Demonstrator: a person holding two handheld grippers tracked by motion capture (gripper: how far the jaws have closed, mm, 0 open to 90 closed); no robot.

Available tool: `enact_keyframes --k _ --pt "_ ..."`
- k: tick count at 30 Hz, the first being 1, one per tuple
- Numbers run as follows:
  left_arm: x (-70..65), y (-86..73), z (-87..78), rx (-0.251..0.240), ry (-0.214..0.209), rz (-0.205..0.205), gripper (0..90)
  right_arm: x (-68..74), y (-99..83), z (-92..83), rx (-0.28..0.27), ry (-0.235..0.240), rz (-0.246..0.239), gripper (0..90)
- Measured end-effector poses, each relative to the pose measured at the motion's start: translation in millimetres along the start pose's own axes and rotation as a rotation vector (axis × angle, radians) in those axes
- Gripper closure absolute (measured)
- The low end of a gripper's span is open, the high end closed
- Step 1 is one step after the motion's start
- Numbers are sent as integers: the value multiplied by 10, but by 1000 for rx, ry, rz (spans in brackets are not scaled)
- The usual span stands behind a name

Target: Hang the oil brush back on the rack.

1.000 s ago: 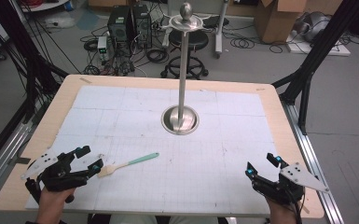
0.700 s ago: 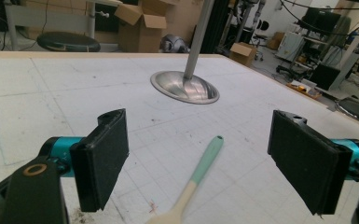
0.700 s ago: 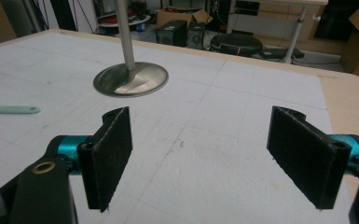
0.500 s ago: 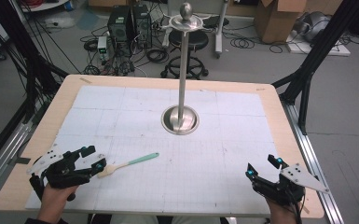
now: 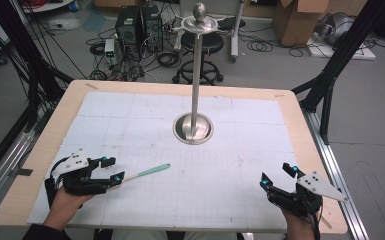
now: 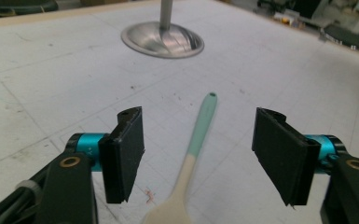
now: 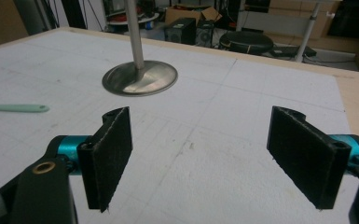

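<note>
**Left gripper closing in on spatula**

The left gripper (image 5: 111,169) is sitting near the desk's (image 5: 300,107) front-left corner, straddling the spatula (image 6: 193,151). The jaws have just been closing, yet gaps are showing on both sides: open, not gripping. The pale head is lying at the jaws' base and the green handle is pointing away toward the desk's centre, so the approach is running along the shaft, probably to seize its neck. The right gripper (image 7: 214,156) is resting open, holding nothing, near the front-right corner, apparently waiting. The stand (image 5: 195,90) is standing upright at mid-desk, well apart from the 2 grippers.
</note>
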State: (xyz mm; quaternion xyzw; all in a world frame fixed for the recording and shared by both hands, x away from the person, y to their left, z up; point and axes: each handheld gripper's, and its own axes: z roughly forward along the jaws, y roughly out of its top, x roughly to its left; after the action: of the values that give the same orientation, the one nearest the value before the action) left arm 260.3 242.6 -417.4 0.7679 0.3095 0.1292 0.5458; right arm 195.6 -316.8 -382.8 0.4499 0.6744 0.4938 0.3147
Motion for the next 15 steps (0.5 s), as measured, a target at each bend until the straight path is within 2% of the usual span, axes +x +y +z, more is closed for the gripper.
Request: enact_keyframes --k 1,9,13,15 --pt "13 9 43 20 -3 10 362 -3 2 -3 -1 0 3 209" --pt "91 3 308 148 -45 -12 352 27 1 23 7 15 -13 209" --pt "68 -28 408 198 -68 20 461 15 1 13 5 9 -3 210" --pt "67 -28 448 219 -65 37 517 15 2 15 5 9 -3 209"
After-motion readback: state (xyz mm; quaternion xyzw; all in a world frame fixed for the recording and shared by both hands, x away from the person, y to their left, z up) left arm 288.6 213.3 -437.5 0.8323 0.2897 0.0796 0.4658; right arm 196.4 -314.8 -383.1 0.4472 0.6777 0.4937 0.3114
